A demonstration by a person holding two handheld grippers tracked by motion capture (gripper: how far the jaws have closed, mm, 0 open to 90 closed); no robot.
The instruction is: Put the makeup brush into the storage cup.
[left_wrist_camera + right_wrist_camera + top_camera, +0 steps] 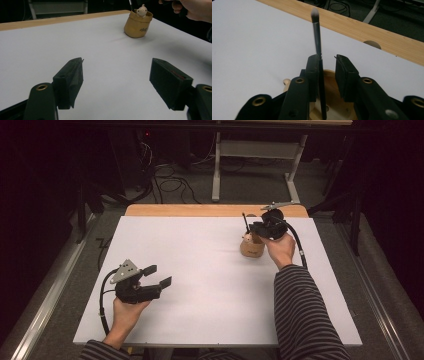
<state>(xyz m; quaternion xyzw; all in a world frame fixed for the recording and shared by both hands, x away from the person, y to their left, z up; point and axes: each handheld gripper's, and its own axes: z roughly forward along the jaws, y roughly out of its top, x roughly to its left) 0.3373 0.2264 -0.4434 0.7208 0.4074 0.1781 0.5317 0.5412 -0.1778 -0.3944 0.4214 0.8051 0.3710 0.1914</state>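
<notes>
Hovering over a tan holder (252,248) at the far right of the counter (210,270), the right gripper (256,231) points down into the holder's mouth. In the right gripper view a slim dark makeup brush (318,50) stands upright between the jaws of this gripper (327,72), its pale bristle tip up and its lower end inside the holder (332,100) directly beneath. The brush lies against the inner face of one jaw; the other jaw stands clear of it with a visible gap, so the jaws are apart and not clamped on the brush (whether the brush merely leans on that pad or is pressed by it I cannot tell). The right hand (281,249) grips the tool from the near side.

In the left gripper view the holder (138,24) sits well ahead of that gripper and to its right, with a small cream figurine (141,11) at its rim, on the side toward the left gripper. The brush shaft (245,224) rises just beside it.

The left gripper (160,276) is held low over the near left part of the counter, well apart from the holder, with nothing between its jaws. Its jaws (116,82) are spread wide over the bare white surface (75,40). The left hand (126,312) holds it from behind, and the cable (102,295) loops out on its outer side.
</notes>
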